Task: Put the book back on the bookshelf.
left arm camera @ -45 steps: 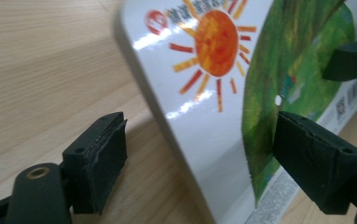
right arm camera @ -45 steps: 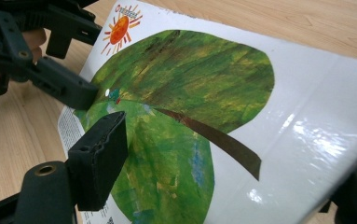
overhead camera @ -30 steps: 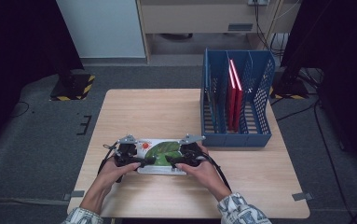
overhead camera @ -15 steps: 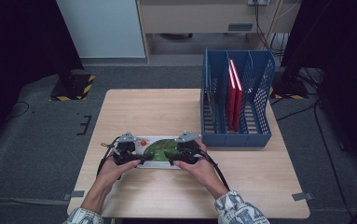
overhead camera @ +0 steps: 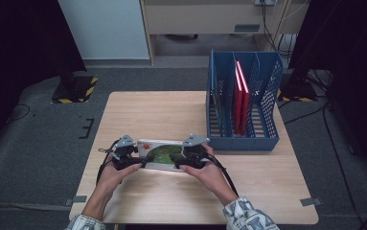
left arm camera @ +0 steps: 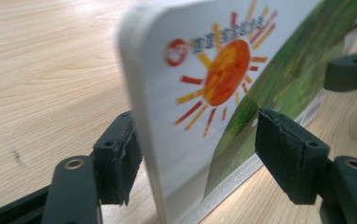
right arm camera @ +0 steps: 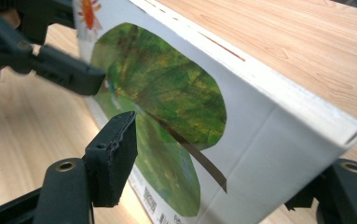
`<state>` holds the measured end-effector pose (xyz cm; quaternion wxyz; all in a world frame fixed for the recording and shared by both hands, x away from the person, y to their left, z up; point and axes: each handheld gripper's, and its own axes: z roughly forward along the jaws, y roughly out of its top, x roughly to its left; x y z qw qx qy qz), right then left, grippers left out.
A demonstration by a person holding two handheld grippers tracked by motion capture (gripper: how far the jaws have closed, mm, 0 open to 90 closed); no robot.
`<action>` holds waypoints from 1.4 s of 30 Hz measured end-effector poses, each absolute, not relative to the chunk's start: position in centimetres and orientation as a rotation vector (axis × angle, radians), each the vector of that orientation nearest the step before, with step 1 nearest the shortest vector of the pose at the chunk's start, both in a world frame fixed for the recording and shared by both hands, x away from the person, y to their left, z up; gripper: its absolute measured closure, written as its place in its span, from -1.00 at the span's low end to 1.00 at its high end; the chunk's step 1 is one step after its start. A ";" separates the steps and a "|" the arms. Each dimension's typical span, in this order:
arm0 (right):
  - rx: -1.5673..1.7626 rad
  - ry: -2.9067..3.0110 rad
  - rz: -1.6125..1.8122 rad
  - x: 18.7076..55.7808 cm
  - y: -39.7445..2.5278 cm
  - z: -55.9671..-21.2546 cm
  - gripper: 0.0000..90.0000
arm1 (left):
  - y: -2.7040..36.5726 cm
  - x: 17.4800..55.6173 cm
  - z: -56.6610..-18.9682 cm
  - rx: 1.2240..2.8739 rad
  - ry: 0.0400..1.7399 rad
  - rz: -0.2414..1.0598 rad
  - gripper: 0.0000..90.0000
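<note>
left gripper (overhead camera: 134,160): jaws straddle the book's (overhead camera: 161,154) sun-printed end, a gap showing on both sides, so spread, not pinching
right gripper (overhead camera: 185,160): jaws either side of the spine end; near jaw stands off the cover, far jaw hidden behind the book, so contact cannot be told
book: near table (overhead camera: 171,115) edge, between both grippers, tilted up on its long edge
handling: looks a stiff, thick board book with a glossy, likely slippery cover; light; best gripped across its thickness at both ends
rack (overhead camera: 243,103): far right, holding red books (overhead camera: 241,96)
</note>
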<state>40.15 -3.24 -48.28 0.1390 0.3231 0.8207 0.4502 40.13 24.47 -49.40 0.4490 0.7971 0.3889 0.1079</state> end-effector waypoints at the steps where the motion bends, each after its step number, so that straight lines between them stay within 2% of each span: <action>1: 0.924 2.372 1.304 40.0 -3.3 -48.2 -0.30 | 24.5 40.0 -49.4 1.972 0.962 0.269 -0.27; 14: 0.854 2.408 1.345 38.0 -3.4 -47.5 -0.24 | 24.4 37.3 -49.4 2.030 0.949 0.317 -0.20; 29: 0.850 2.454 1.361 37.4 -2.7 -47.6 -0.15 | 25.3 38.3 -49.5 1.988 1.000 0.353 -0.18; 35: 0.849 2.472 1.360 37.3 -2.2 -47.5 -0.18 | 25.6 38.6 -49.6 1.968 1.016 0.355 -0.18; 39: 0.848 2.504 1.391 37.6 -2.3 -47.4 -0.27 | 25.7 38.6 -49.6 1.952 1.026 0.358 -0.19; 42: 0.836 2.510 1.414 37.8 -2.3 -47.5 -0.25 | 25.7 38.6 -49.6 1.958 1.023 0.357 -0.19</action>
